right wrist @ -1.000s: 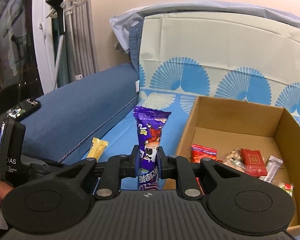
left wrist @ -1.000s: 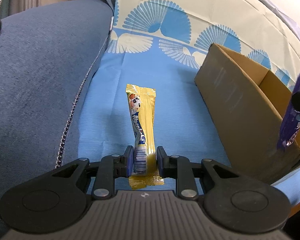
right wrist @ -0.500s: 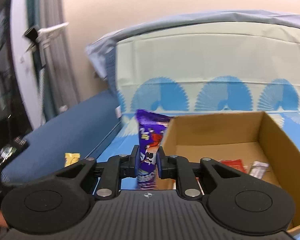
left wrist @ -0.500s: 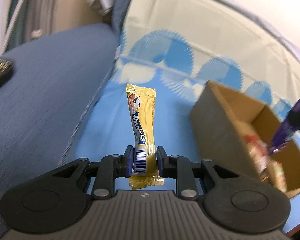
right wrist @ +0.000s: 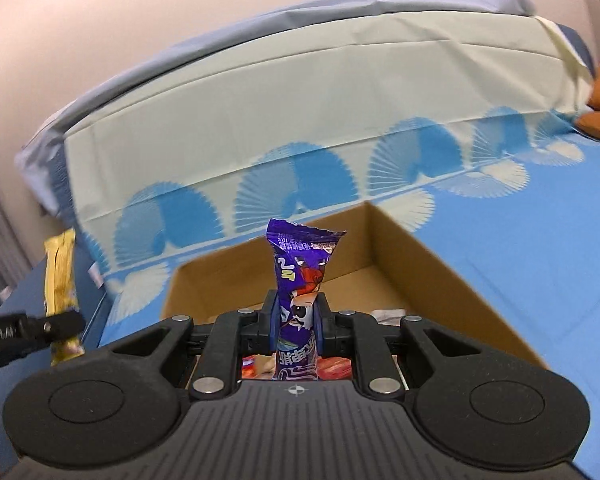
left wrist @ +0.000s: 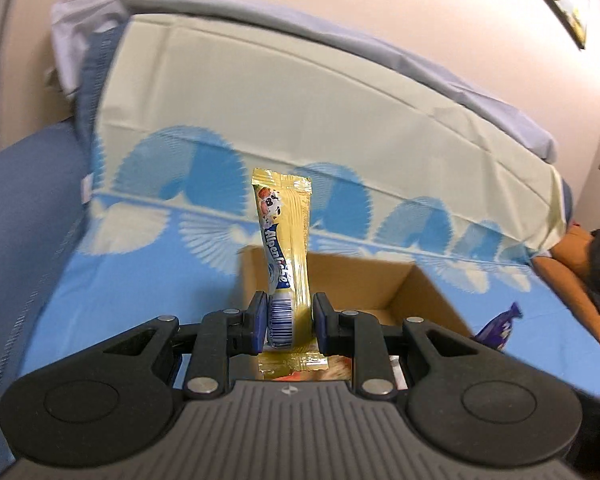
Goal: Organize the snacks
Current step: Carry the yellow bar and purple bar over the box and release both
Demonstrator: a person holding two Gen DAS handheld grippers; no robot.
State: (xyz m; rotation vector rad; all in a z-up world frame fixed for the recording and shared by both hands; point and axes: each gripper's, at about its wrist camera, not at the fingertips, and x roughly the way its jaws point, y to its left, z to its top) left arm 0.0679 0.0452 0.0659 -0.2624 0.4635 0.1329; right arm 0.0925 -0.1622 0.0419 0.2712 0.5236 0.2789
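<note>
Left tongs clenched on a long yellow foil snack stick with a cartoon cow and a barcode; gripped near its lower end, the rest standing upright above the pads, a short foil tail poking out below. Seen from the right wrist, the same stick shows at far left, held clear of the bedding.

Right tongs clenched on a purple foil snack packet with a cartoon figure, gripped about mid-length, crimped top flaring upward. Its top corner shows in the left wrist view at lower right, beside the box.

Open brown cardboard box sits on a blue sheet with white fan prints. Both tongs are over its near edge. Inside, mostly hidden behind the tong bodies: red wrappers and a pale wrapper, too covered to tell more. Box walls stand up all round; nothing lies across the opening.

Behind the box, a cream cover with blue fan prints rises as a backrest, a grey-blue cloth draped along its top. Dark blue cushion at left. Orange cushion and a dark bundle at far right. Plain beige wall behind. Background blurred.
</note>
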